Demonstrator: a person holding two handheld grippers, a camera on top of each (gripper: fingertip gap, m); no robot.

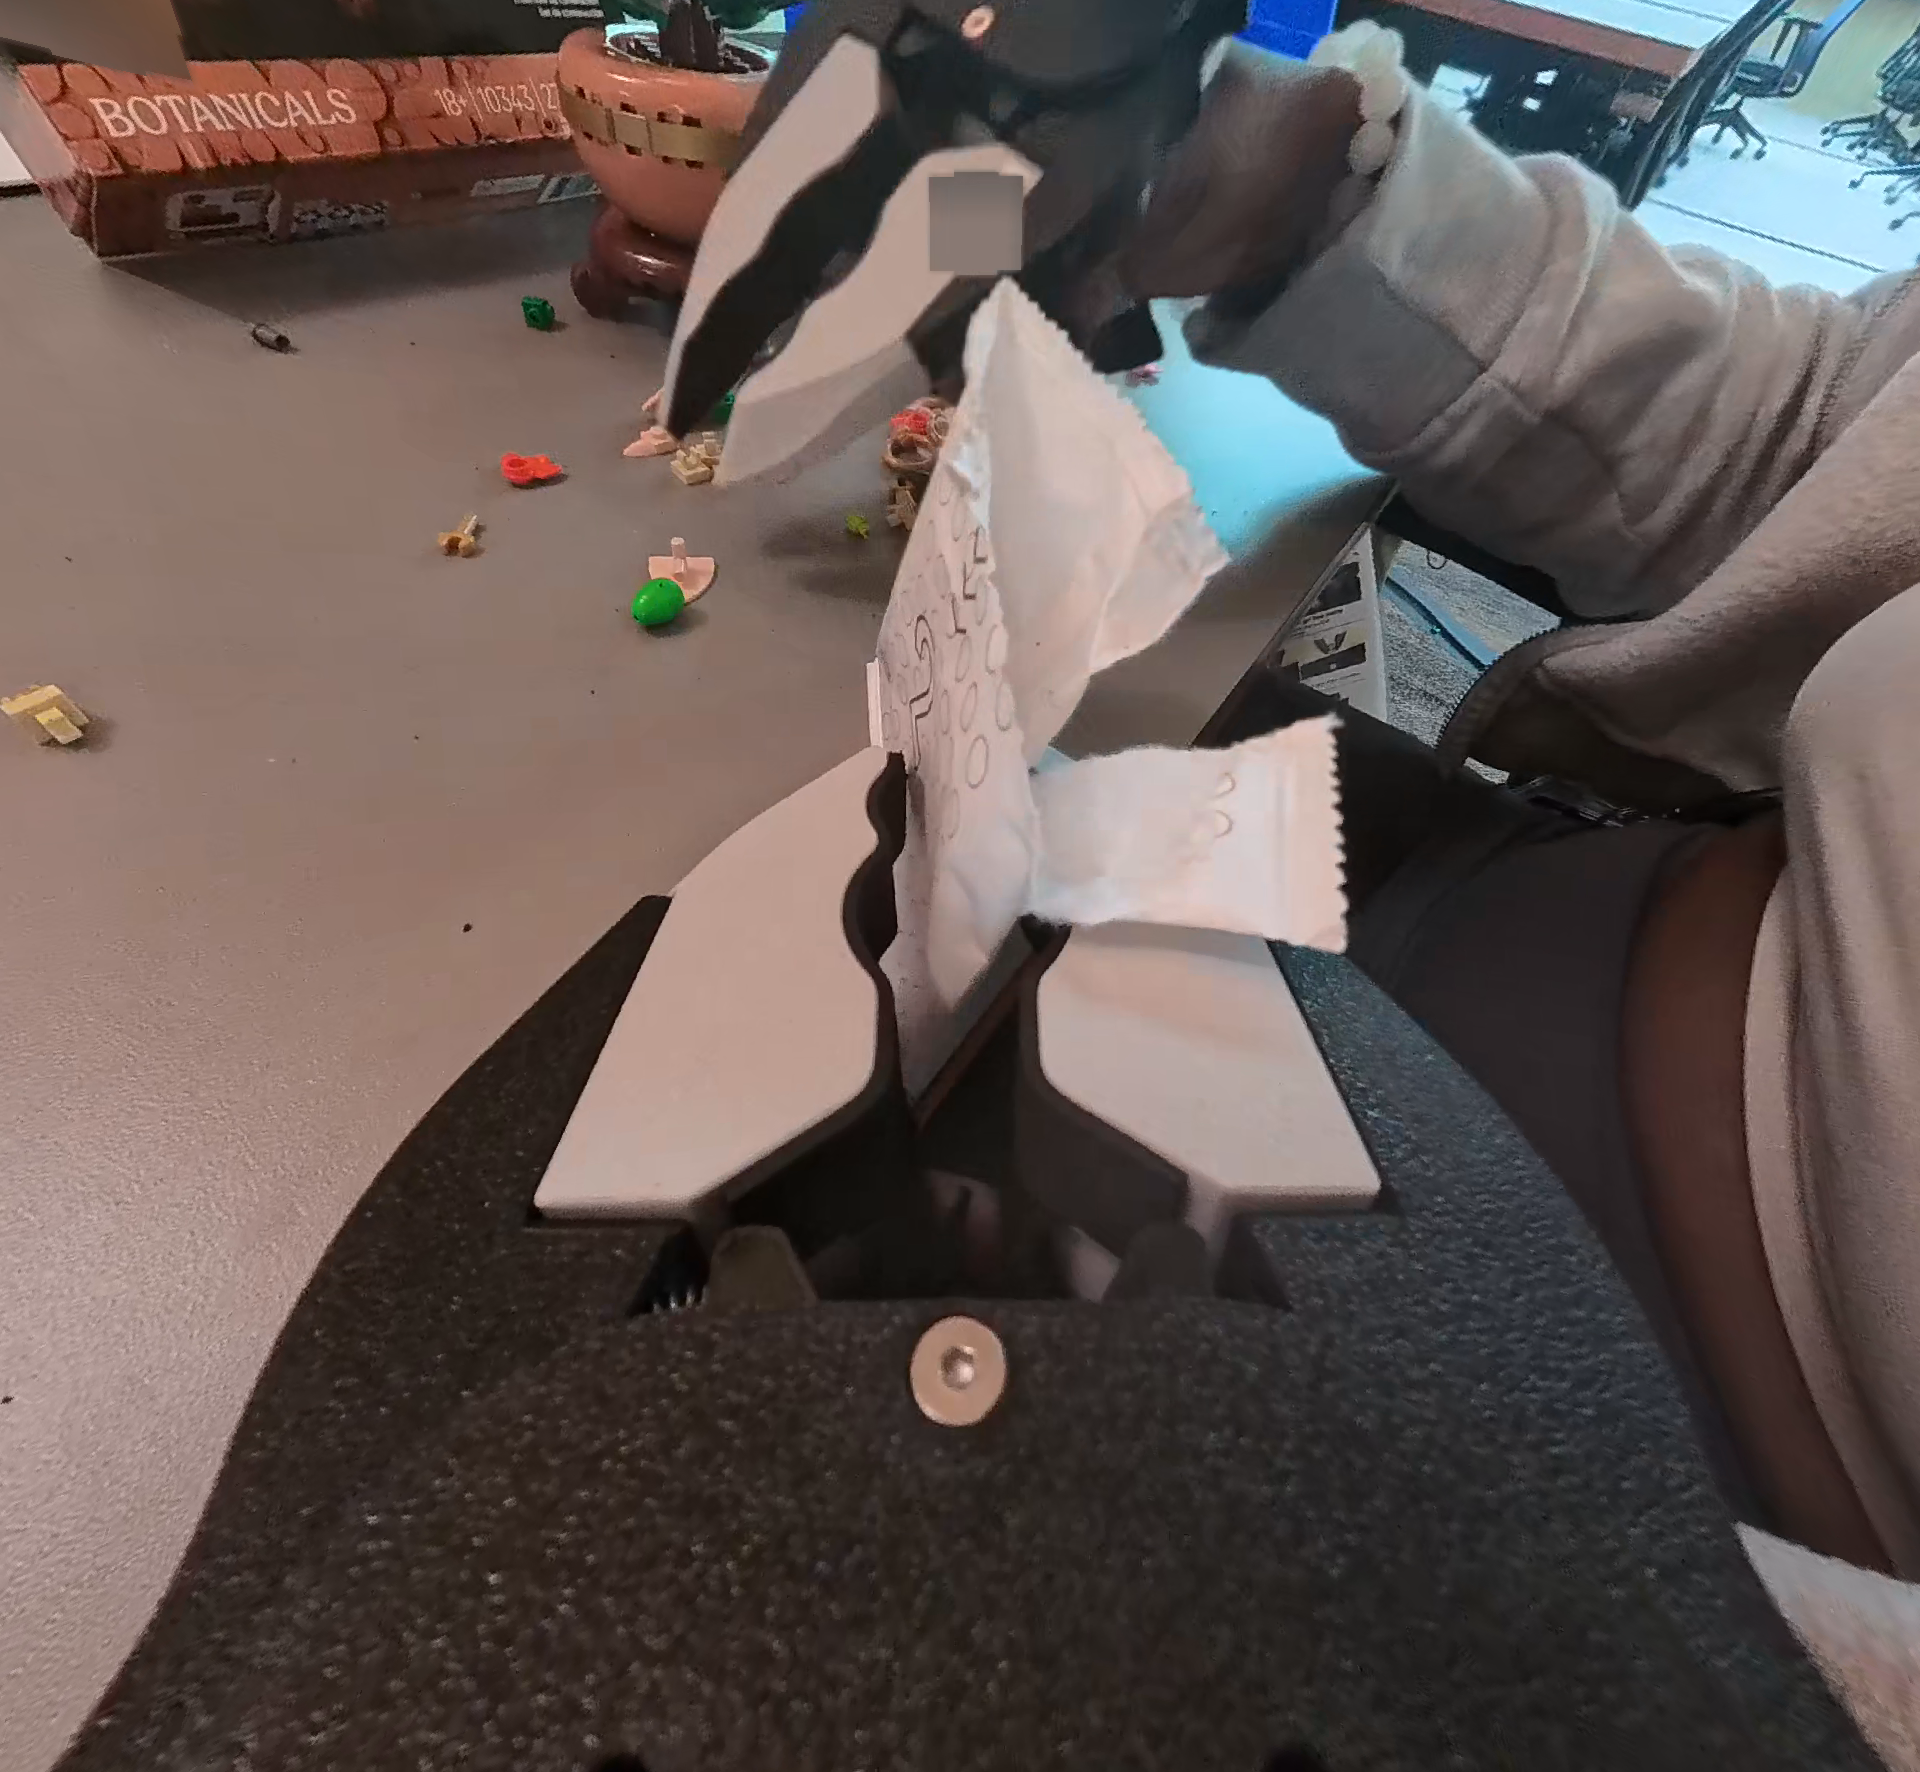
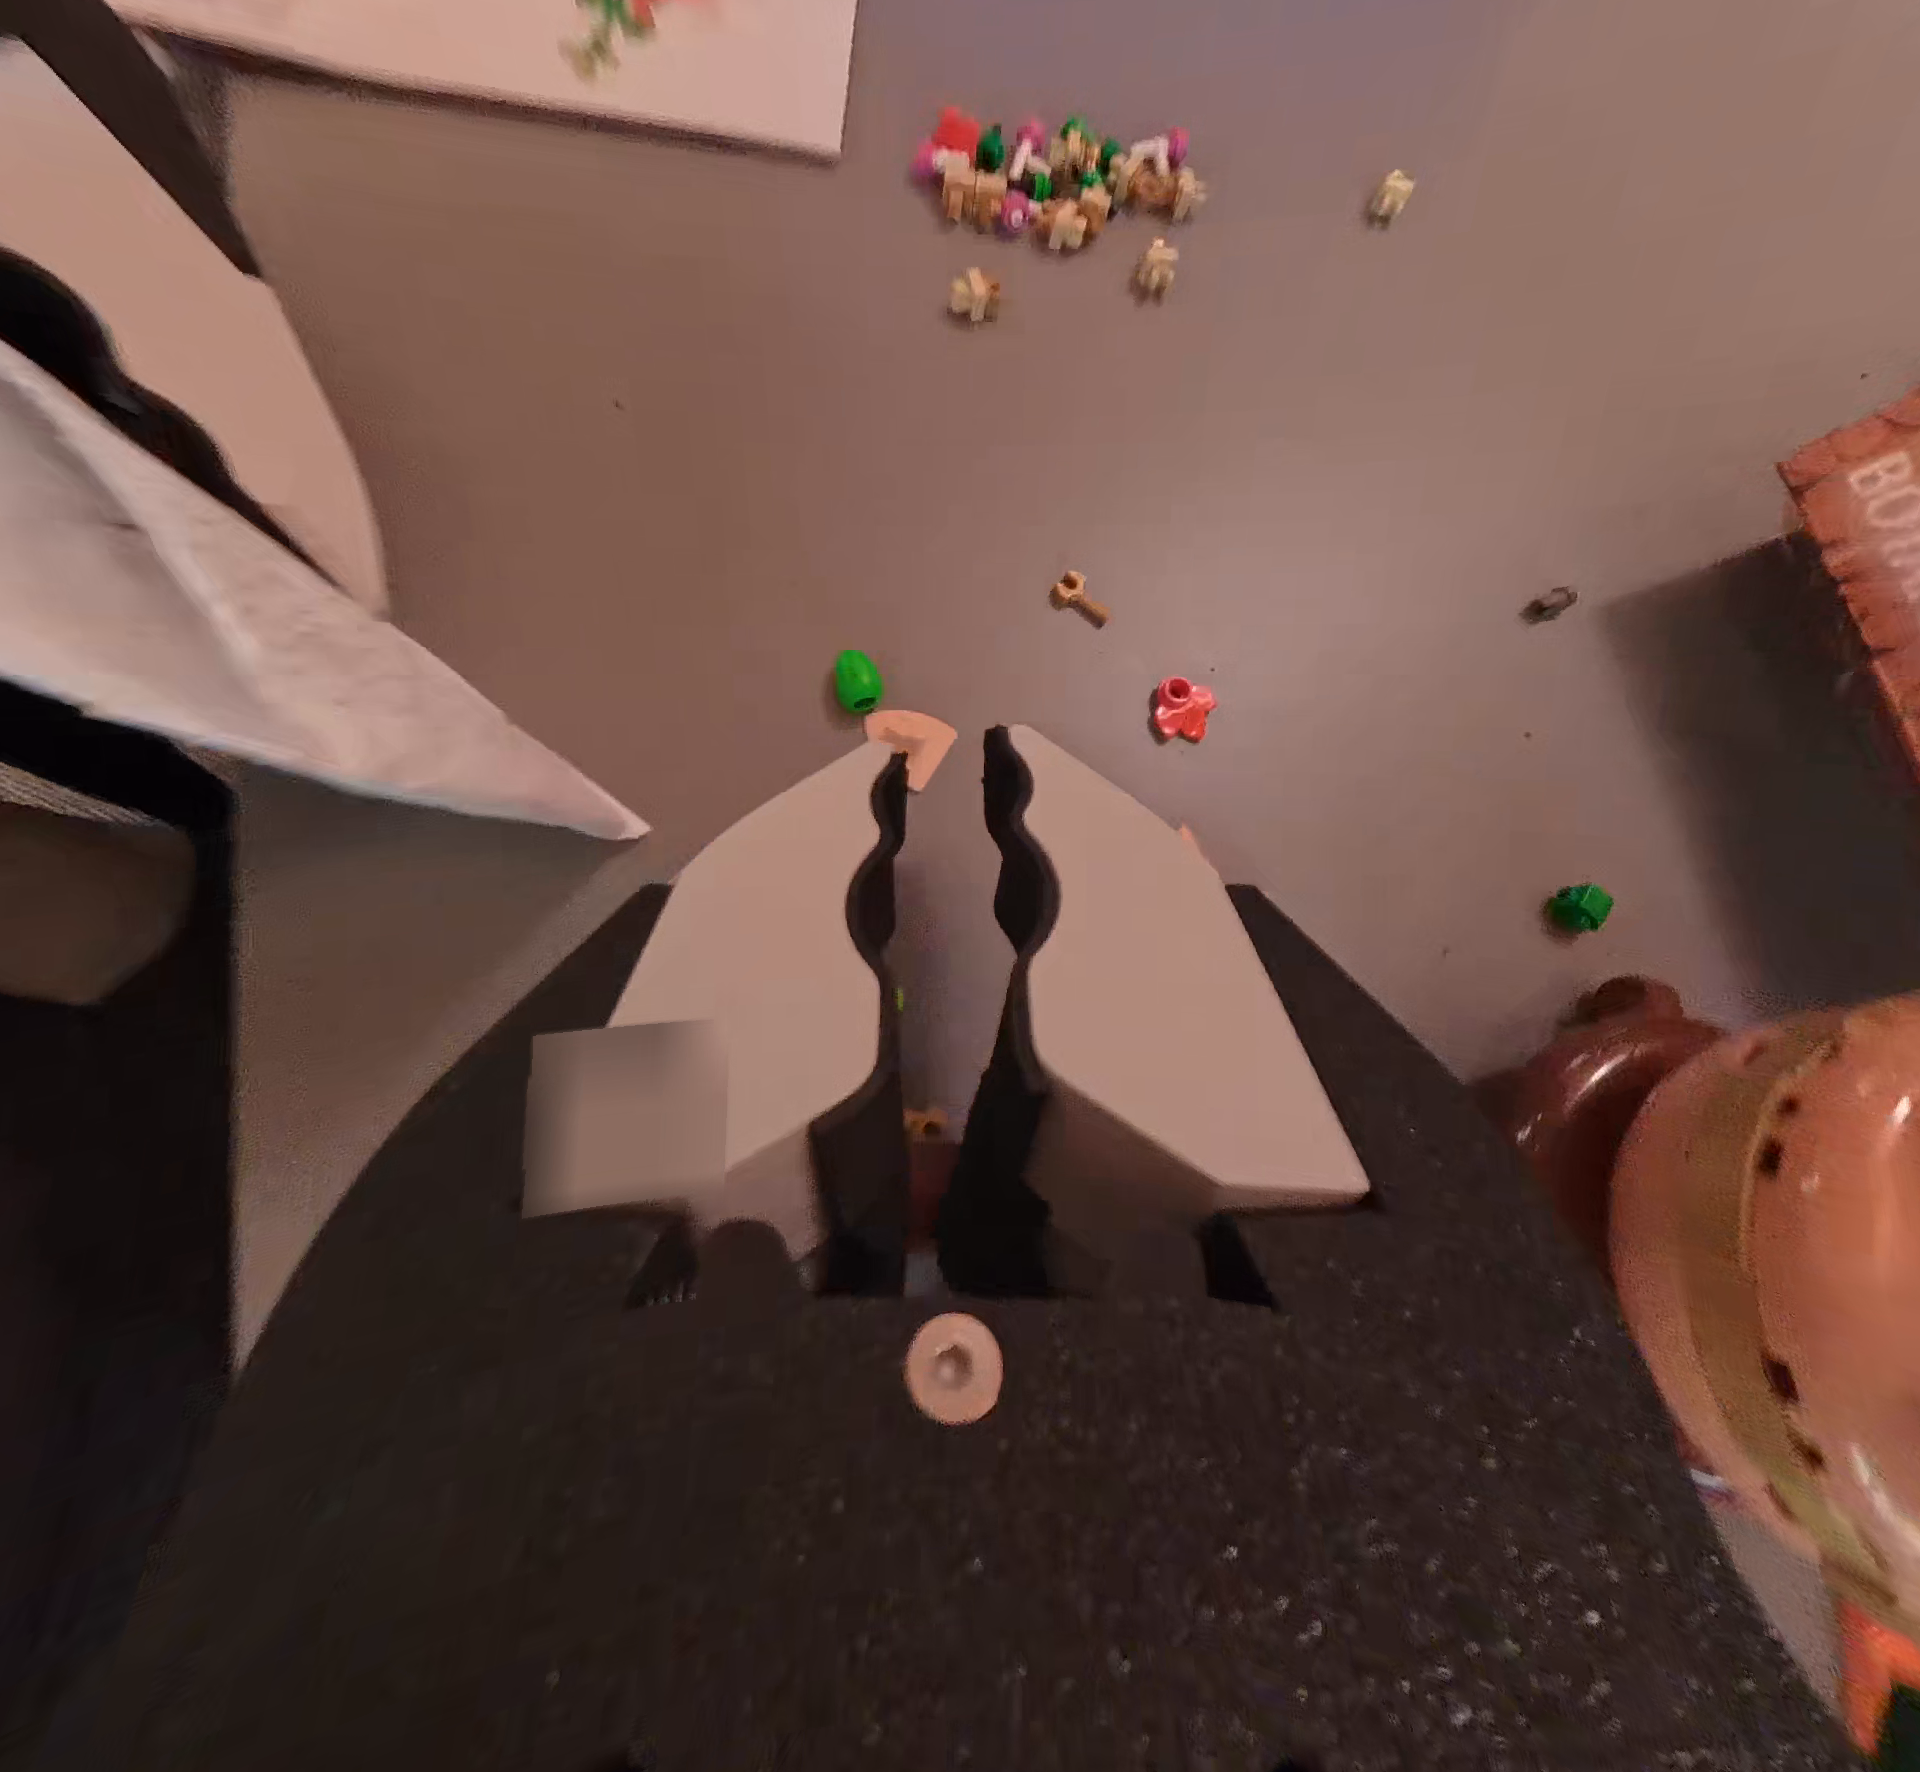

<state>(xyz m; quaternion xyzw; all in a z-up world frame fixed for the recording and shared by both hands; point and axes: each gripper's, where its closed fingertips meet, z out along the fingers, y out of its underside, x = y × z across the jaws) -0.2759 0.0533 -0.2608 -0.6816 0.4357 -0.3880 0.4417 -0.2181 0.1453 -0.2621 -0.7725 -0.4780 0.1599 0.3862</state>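
The left gripper (image 1: 961, 849) is clamped on a torn white paper bag (image 1: 997, 600) above the grey table's (image 1: 260, 891) near edge, while the right gripper (image 2: 940, 746), jaws slightly apart and empty, hangs over a peach piece (image 2: 914, 740) beside a green piece (image 2: 857, 680).
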